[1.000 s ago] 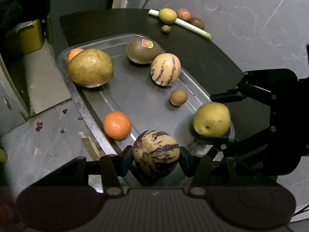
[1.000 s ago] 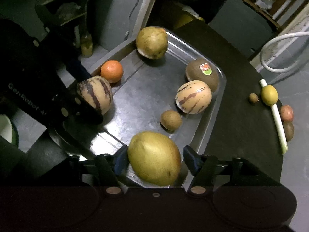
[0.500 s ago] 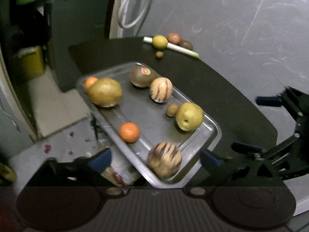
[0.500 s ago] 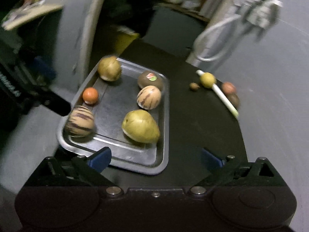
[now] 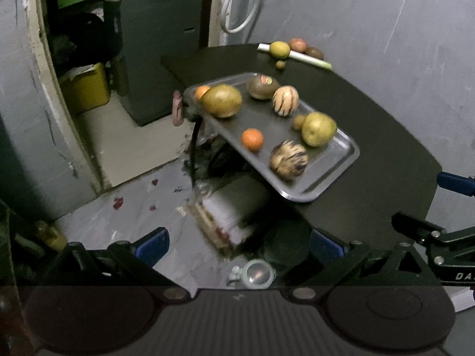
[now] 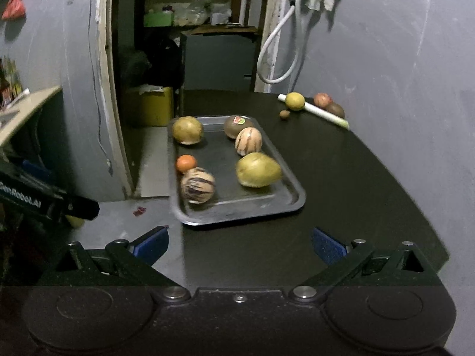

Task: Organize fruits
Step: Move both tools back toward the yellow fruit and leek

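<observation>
Left wrist view: the left gripper [image 5: 237,244] hangs off the table's [image 5: 371,154] near-left edge, over the floor [image 5: 124,213], its jaws spread wide with nothing between them. The left gripper's blue pads [image 5: 153,244] frame blurred clutter below the table. The tray [image 5: 335,166] lies on the table with one long side overhanging that edge; bare dark tabletop runs right of the tray. On the tray, at the near end, sits a dark striped melon [image 5: 288,161] with an orange [image 5: 252,139] just beyond it toward the overhanging side and a yellow pear [image 5: 319,129] toward the table side. A small brown fruit [image 5: 297,121] touches the pear. Farther along the tray are a pale striped melon [image 5: 285,101], a stickered brown fruit [image 5: 262,87], a big yellow-green fruit [image 5: 222,101] and, behind it, a second orange [image 5: 202,91]. The right gripper [image 5: 430,207] shows to the right of the tray, past the table's edge.

Right wrist view: the right gripper [image 6: 239,244] is well back from the tray [image 6: 237,212] — its jaws have just been opening and now stand released and empty over the bare tabletop [image 6: 341,192]. The same fruits lie loose in the tray, none touching its near rim. Beyond the tray's far right corner a leek [image 6: 323,114] lies with a lemon [image 6: 294,101] and three smaller fruits around it. The left gripper [image 6: 47,201] juts in left of the tray, off the table.
</observation>
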The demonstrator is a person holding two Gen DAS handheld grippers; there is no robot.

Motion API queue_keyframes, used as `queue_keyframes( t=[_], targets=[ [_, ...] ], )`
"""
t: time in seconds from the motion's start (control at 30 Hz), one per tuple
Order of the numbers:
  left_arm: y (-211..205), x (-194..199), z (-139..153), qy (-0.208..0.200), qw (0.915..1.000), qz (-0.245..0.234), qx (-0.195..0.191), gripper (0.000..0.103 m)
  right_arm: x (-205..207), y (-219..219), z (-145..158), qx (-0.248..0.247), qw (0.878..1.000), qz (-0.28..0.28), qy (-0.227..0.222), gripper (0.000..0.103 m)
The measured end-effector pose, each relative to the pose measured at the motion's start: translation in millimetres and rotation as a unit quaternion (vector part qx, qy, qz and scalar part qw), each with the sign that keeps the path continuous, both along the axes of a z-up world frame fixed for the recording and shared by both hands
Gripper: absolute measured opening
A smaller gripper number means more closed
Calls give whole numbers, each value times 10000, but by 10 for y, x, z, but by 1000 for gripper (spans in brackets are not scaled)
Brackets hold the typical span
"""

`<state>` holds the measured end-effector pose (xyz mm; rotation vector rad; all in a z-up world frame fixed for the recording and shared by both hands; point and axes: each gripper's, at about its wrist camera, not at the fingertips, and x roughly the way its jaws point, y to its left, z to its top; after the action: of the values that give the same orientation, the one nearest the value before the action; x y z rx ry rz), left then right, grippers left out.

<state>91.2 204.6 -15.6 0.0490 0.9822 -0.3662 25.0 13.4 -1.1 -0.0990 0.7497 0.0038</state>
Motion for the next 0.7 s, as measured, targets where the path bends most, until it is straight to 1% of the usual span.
queue_keyframes(
  t=[0.1, 0.2, 0.33, 0.4, 0.47, 0.53, 0.7],
  targets=[
    [67, -37, -17, 92, 9998, 6, 157, 102, -108, 22, -14, 245, 9995, -196, 83, 102],
    [148, -12, -51, 209, 9993, 85, 307, 102, -198, 16, -69, 505, 9969, -529, 290, 102],
    [262, 107, -113, 383, 9982, 206, 420, 102, -292, -70, -187, 1103, 9860, -1095, 611, 102],
    [314, 204, -167, 490, 9975, 249, 447, 102, -295, -101, -249, 1295, 9794, -1336, 782, 102],
    [353, 311, -220, 587, 9969, 268, 450, 102, -271, -110, -281, 1312, 9755, -1542, 857, 102],
    [388, 451, -271, 661, 9966, 222, 437, 102, -241, -97, -283, 1295, 9732, -1712, 826, 102],
    [432, 885, -311, 742, 9963, -107, 410, 102, -24, -7, -259, 1335, 9632, -2233, 677, 102]
  ],
)
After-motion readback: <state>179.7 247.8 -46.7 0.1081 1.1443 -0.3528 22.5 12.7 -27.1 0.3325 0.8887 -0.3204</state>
